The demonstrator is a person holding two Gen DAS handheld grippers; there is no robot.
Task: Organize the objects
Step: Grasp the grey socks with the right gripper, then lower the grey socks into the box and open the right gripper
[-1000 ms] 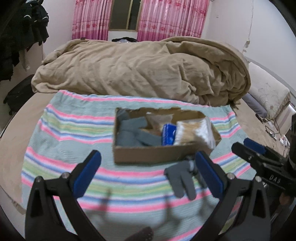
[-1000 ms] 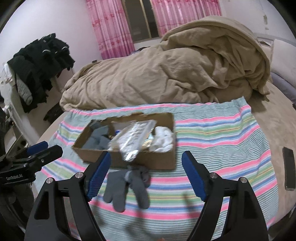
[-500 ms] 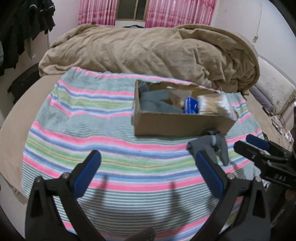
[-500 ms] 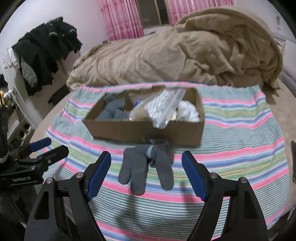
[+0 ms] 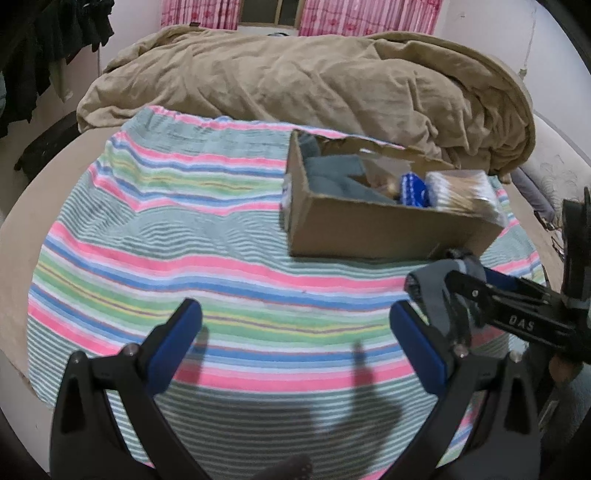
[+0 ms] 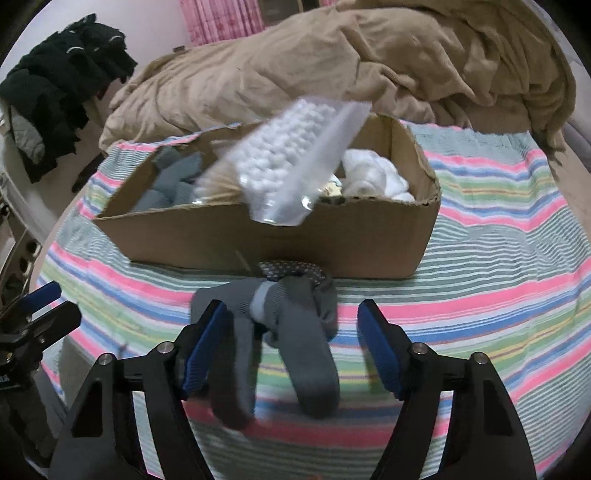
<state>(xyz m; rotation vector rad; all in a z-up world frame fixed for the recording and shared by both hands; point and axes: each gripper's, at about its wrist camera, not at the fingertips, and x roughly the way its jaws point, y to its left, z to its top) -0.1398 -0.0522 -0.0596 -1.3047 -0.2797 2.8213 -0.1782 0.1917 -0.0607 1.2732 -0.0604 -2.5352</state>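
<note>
One label (white "DAS") on right claw [image 5: 480, 286]

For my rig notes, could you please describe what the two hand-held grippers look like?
Both match: the left hand-held gripper and right hand-held gripper have black angular frames with triangular cut-outs, silver screws, and two fingers faced with blue pads. White lettering marks the frames' sides. No cables or sleeves show.

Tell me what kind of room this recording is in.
Most likely a bedroom: a rumpled tan duvet heaped on a bed, pink curtains at a window, and dark clothes piled at the side.
</note>
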